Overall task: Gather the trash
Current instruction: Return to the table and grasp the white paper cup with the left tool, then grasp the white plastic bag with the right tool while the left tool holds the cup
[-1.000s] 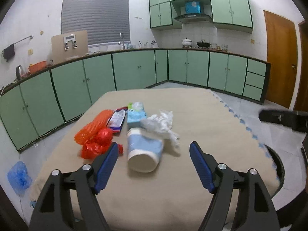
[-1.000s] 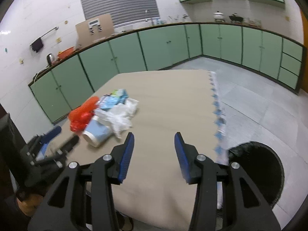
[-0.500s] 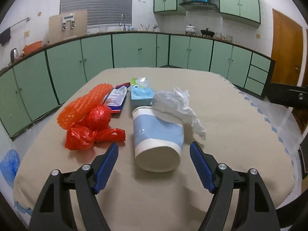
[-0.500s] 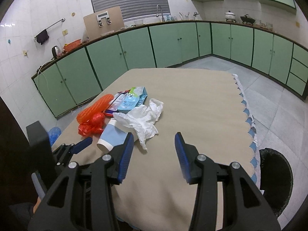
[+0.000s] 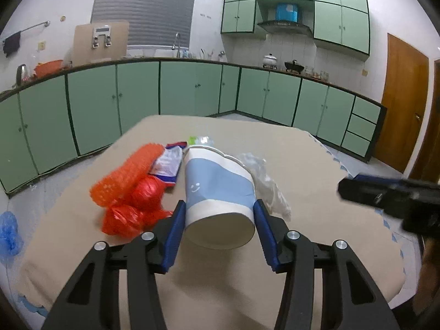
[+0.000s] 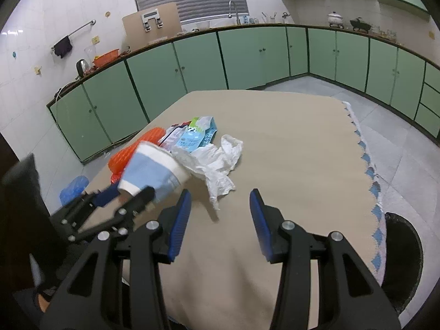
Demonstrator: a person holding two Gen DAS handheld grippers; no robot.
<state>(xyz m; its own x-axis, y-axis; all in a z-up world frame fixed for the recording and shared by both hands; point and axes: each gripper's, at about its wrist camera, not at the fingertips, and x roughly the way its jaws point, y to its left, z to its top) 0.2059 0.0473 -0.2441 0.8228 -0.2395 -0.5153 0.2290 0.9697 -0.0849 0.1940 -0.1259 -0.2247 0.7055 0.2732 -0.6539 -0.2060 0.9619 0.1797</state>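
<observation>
My left gripper point(image 5: 218, 220) is shut on a white and blue paper cup point(image 5: 218, 192), its base toward the camera, held above the table. The cup also shows in the right wrist view point(image 6: 152, 172), tilted in the left gripper point(image 6: 123, 195). On the tan table point(image 5: 316, 165) lie an orange mesh sleeve point(image 5: 126, 176), a red plastic bag point(image 5: 134, 206), a crumpled white plastic bag point(image 6: 217, 162), a light blue wrapper point(image 6: 196, 134) and a white-red wrapper point(image 5: 169, 162). My right gripper point(image 6: 218, 216) is open and empty, just in front of the white bag.
A black bin point(image 6: 403, 258) stands on the floor off the table's right edge. A blue plastic bag point(image 5: 9, 231) lies on the floor at the left. Green cabinets point(image 5: 192, 90) run along the walls. A wooden door point(image 5: 404, 104) is at the right.
My left gripper moved forward, shut on the paper cup and lifted it off the table. My right gripper moved closer to the white plastic bag.
</observation>
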